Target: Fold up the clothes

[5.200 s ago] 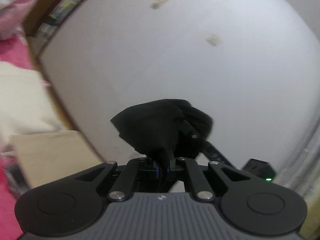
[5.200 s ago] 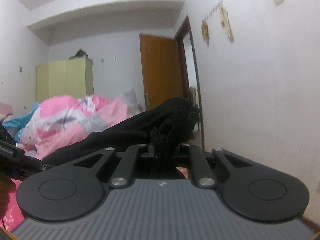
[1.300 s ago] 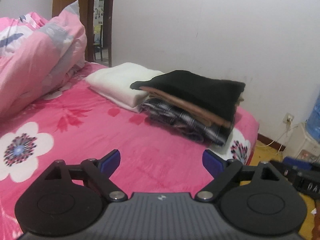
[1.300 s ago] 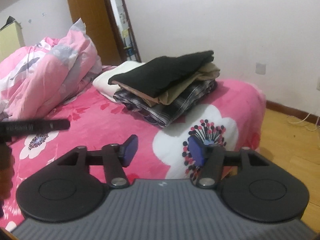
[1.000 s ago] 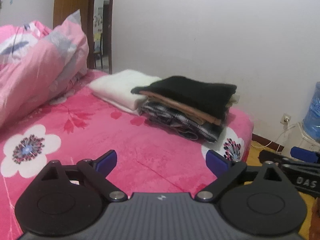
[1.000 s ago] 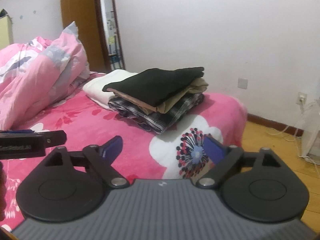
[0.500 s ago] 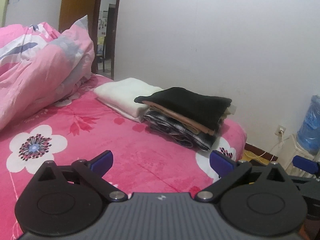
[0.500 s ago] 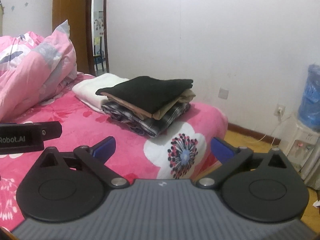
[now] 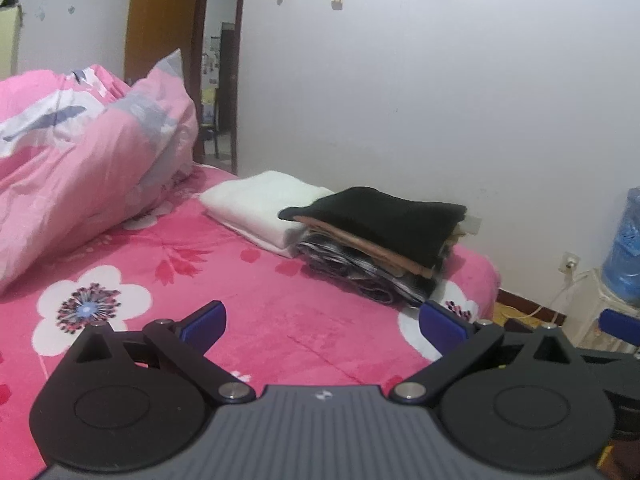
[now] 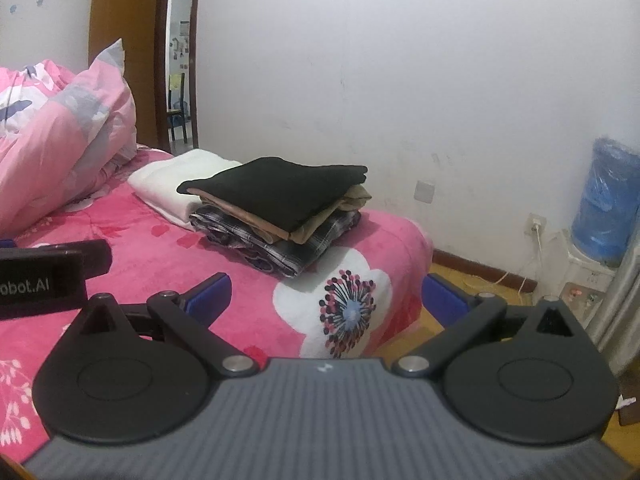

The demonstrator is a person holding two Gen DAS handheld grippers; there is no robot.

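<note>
- Left claw point(image 9: 322, 326): spread wide, holding nothing; blue pads point(image 9: 204, 320) well apart, poised above the bed and well short of the clothes.
- Right claw point(image 10: 326, 298): likewise spread wide and empty; its blue pads point(image 10: 210, 294) stand over the corner of the bed, with wooden floor point(image 10: 460, 276) behind the right one.
- Bed point(image 9: 280, 320): covered by a bright pink blanket with white flower prints.
- Pile of folded clothes point(image 9: 380, 240): sits near the far corner of the bed, close to the wall. From the top: a black garment point(image 10: 288, 188), a tan garment point(image 10: 316, 228), and a dark checked garment point(image 10: 280, 252) at the bottom.
- White folded cloth point(image 9: 260, 208): lies flat on the bed just beside the pile, on its left, touching it.
- Pink quilt point(image 9: 80, 160): heaped loosely at the left side of the bed, with grey and white patches.
- Door point(image 9: 160, 28): brown wood, beside an open doorway at the back left.
- Wall point(image 9: 440, 100): white, with two small items hanging high up near the doorway.
- Water bottle point(image 10: 604, 200): blue, upside down on a white dispenser at the right, near a wall socket with a plugged-in cord.
- Black bar with white lettering point(image 10: 44, 276): part of the other handheld device, seen at the left edge of the right wrist view.
</note>
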